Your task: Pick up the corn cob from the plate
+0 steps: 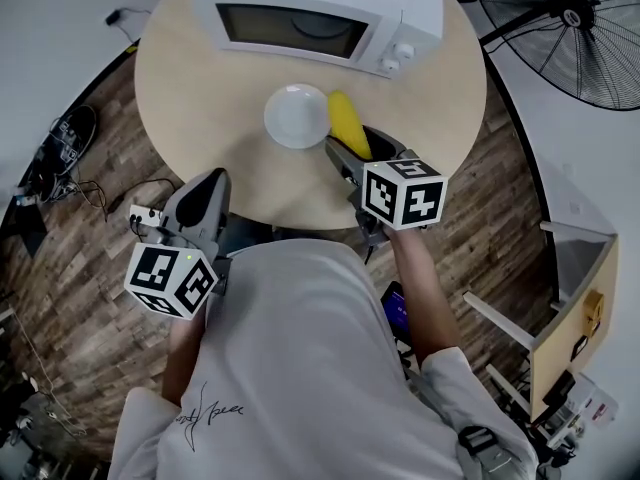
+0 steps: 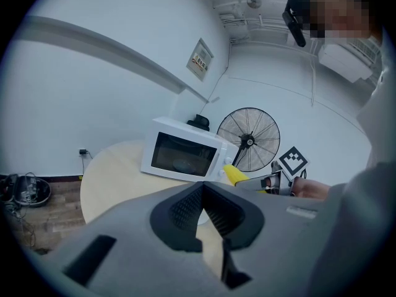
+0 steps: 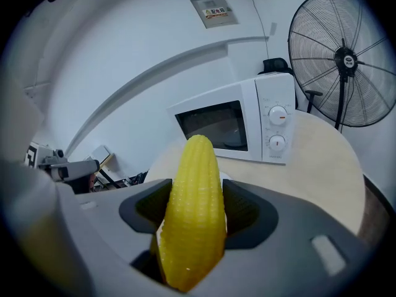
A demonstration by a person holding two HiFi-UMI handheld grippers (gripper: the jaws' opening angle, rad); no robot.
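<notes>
corn cob (image 3: 193, 215) is clamped lengthwise in the right tongs (image 1: 358, 148), its tip pointing past the pads toward the microwave (image 1: 320, 13). the pads bear on its flanks, probably to stop it rolling. the cob sits off the empty plate (image 1: 296, 116), just beside it, over the tabletop (image 1: 200, 88). right arm is stretched forward, tongs tilted down. left tongs (image 2: 202, 193) are closed together, empty, parked at the near tabletop edge.

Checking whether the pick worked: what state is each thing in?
corn: clamped in right gripper, off the plate
plate: empty, on table
microwave: door shut
right gripper: shut on corn
left gripper: shut, empty
</notes>
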